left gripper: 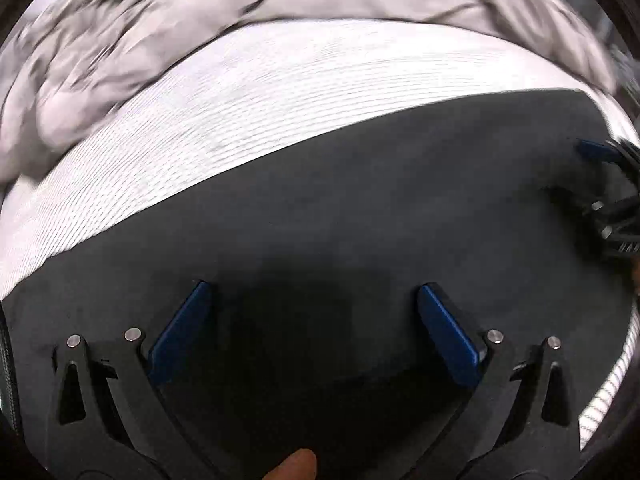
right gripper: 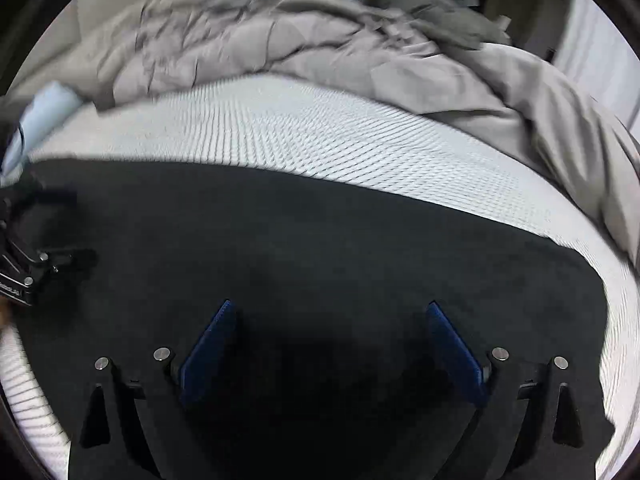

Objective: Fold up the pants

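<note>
Left gripper (left gripper: 314,292) jaws spread wide, grasping nothing, over dark pants (left gripper: 360,208) lying flat on the white ribbed mattress (left gripper: 240,92). Rumpled grey duvet (right gripper: 320,36) bunched at far side. Right gripper (right gripper: 330,308) jaws likewise apart, empty, above the same pants.
</note>
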`<control>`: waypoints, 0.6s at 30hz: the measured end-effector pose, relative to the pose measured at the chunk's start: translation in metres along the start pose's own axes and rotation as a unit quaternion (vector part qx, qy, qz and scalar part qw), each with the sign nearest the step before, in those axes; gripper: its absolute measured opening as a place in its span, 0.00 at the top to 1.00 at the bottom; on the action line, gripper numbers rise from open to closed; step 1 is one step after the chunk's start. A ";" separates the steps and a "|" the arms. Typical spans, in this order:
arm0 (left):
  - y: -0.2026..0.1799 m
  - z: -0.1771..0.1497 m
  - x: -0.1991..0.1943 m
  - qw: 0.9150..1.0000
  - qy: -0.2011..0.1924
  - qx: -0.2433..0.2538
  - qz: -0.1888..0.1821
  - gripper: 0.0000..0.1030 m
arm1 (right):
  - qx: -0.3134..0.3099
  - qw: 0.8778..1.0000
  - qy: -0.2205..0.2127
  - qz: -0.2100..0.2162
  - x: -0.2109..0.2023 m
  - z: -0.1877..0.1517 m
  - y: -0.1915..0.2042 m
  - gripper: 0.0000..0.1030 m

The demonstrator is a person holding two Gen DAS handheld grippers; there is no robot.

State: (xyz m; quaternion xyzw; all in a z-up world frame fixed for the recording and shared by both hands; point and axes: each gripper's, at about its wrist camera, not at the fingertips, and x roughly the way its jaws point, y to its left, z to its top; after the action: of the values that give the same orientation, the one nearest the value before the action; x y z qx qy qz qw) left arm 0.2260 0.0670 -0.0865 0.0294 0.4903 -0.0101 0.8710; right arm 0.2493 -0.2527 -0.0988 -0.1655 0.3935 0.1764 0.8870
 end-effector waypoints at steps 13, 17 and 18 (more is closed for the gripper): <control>0.099 -0.028 -0.038 0.990 -0.052 -0.130 0.016 0.01 | 0.165 0.965 0.011 -0.203 -0.011 -0.030 -0.117 0.06; 0.063 0.001 -0.041 0.991 -0.073 -0.106 -0.027 0.01 | 0.117 0.988 -0.042 -0.089 -0.032 0.000 -0.046 0.06; 0.049 0.009 -0.035 0.993 -0.068 -0.094 -0.032 0.01 | 0.100 0.993 -0.041 -0.052 -0.029 0.008 -0.024 0.06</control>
State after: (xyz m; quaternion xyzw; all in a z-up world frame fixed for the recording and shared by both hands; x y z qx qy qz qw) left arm 0.2180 0.1153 -0.0498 -0.0691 0.4292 0.0062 0.9006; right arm 0.2468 -0.2754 -0.0684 -0.0885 0.3630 0.0969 0.9225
